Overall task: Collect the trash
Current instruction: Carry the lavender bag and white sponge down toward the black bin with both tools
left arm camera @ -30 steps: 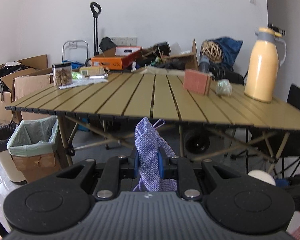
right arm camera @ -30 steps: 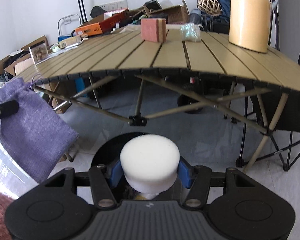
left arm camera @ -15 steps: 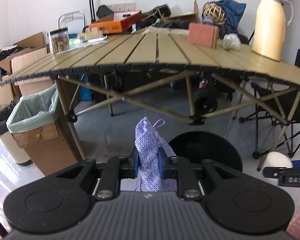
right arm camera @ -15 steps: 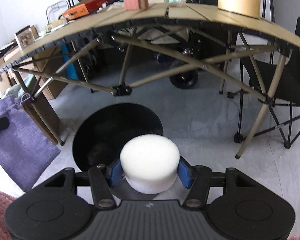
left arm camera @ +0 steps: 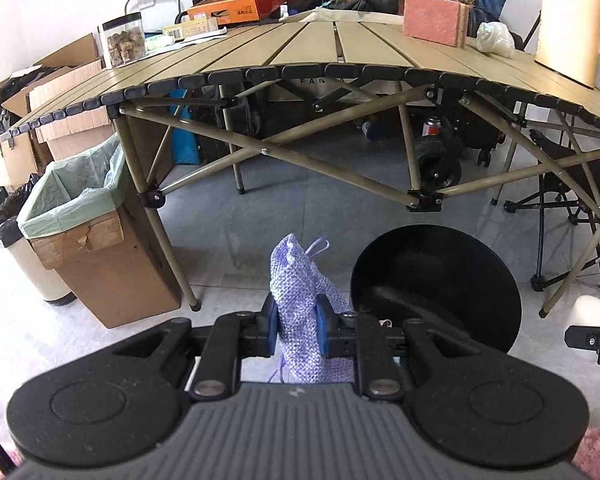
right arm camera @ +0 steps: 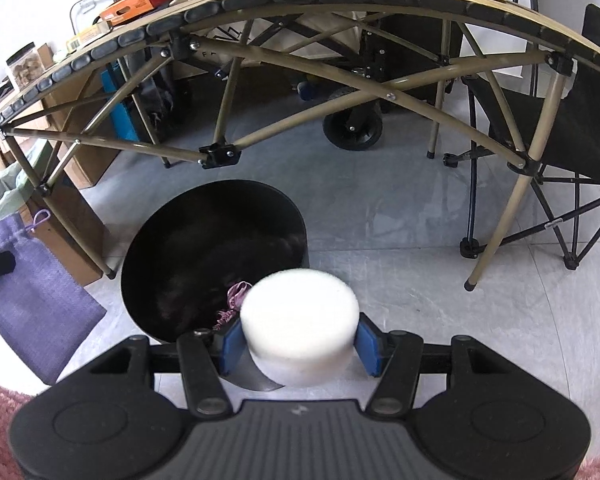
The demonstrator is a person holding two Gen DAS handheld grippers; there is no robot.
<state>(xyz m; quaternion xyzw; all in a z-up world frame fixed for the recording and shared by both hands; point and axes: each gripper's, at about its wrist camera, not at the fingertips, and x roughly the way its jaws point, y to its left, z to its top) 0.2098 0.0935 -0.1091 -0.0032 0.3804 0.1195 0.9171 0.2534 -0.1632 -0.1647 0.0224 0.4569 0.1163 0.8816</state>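
Above bin (right arm camera: 216,256), hand-held gripper (right arm camera: 300,338) clamps sponge (right arm camera: 300,320).

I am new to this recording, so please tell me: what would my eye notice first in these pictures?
First, the white foam puck clamped in the right hand-held gripper, just above the near rim of the black bin on the floor. Then the purple woven pouch pinched in the left hand-held gripper, left of that bin. Behind, the slatted folding table spans the room.

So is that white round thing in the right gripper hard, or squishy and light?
Probably squishy: the white foam puck has a porous, sponge-like surface. Likely light for its size. The right gripper pads press its sides, and it looks unlikely to slip.
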